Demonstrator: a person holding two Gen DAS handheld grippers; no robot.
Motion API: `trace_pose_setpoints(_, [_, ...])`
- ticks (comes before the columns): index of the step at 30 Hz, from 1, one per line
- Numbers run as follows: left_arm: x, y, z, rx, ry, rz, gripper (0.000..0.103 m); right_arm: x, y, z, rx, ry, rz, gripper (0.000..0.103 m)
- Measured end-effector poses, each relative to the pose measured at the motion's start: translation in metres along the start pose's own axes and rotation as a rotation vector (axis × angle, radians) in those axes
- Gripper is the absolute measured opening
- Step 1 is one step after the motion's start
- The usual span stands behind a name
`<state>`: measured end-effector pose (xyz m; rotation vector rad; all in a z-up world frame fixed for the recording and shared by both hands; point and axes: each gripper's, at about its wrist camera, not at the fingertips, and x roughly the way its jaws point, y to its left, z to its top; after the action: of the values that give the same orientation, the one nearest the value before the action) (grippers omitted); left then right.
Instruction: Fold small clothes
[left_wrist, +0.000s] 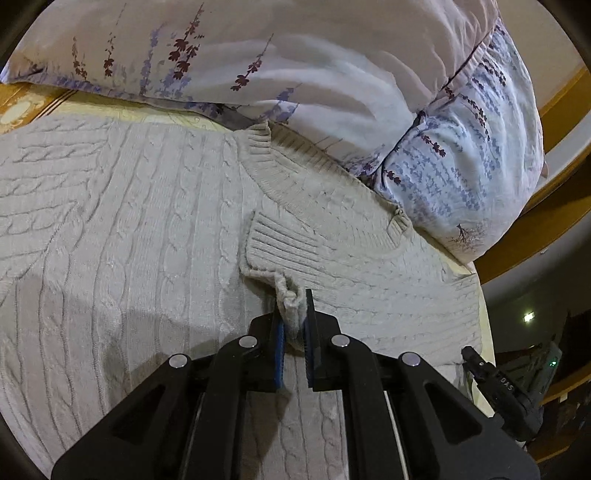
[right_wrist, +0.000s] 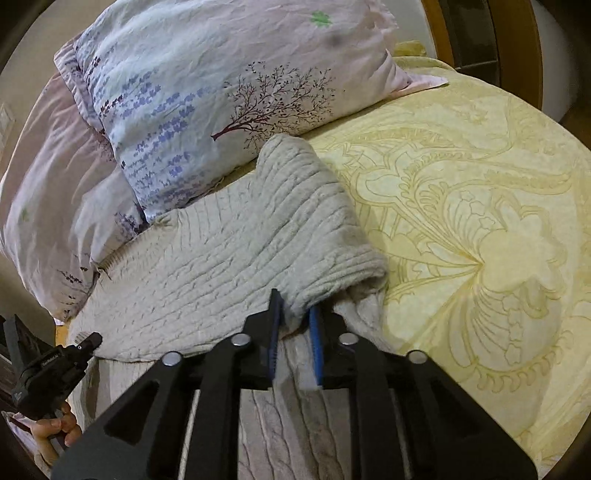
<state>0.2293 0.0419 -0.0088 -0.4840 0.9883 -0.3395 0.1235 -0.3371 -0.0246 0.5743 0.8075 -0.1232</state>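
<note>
In the left wrist view, the left hand-held gripper (left_wrist: 294, 332) pinches the ribbed cuff (left_wrist: 291, 254) of a cream cable-knit sweater (left_wrist: 110, 221). The sweater spreads out ahead of it and to its left, up to the flowery pillows (left_wrist: 332, 81).

In the right wrist view, the right hand-held gripper (right_wrist: 295, 317) has the folded sleeve (right_wrist: 280, 221) between its fingers. The sleeve lies just ahead on the yellow bedsheet (right_wrist: 480, 206).
</note>
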Motion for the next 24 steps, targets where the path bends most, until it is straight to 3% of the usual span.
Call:
trace_pose_setpoints(2, [-0.004, 0.005, 0.001, -0.019, 0.017, -0.027, 0.008, -0.013, 0.008, -0.003, -0.030, -0.024, -0.023, 0.049])
trace_pose_setpoints(4, [-0.016, 0.014, 0.001, -0.037, 0.024, -0.051, 0.009, -0.029, 0.015, -0.006, -0.065, -0.080, -0.061, 0.056])
trace_pose_setpoints(8, [-0.066, 0.042, -0.006, -0.057, -0.038, -0.070, 0.013, -0.055, 0.035, -0.005, -0.154, -0.210, -0.140, 0.066])
trace_pose_setpoints(10, [-0.097, 0.066, -0.009, -0.104, -0.088, -0.062, 0.020, -0.046, 0.052, -0.002, -0.227, -0.173, -0.106, 0.068])
trace_pose_setpoints(12, [-0.121, 0.086, -0.013, -0.144, -0.134, -0.036, 0.038, -0.025, 0.072, -0.001, -0.288, -0.097, -0.056, 0.068])
trace_pose_setpoints(14, [-0.151, 0.115, -0.019, -0.202, -0.199, 0.018, 0.048, -0.005, 0.089, -0.002, -0.341, -0.038, -0.046, 0.068])
trace_pose_setpoints(19, [-0.202, 0.179, -0.035, -0.377, -0.292, 0.121, 0.048, 0.034, 0.116, -0.012, -0.410, 0.090, -0.028, 0.069])
trace_pose_setpoints(20, [-0.208, 0.190, -0.038, -0.407, -0.301, 0.136, 0.048, 0.037, 0.117, -0.015, -0.405, 0.104, -0.021, 0.074])
trace_pose_setpoints(24, [-0.216, 0.223, -0.045, -0.541, -0.311, 0.142, 0.048, 0.034, 0.117, -0.023, -0.405, 0.087, -0.011, 0.078])
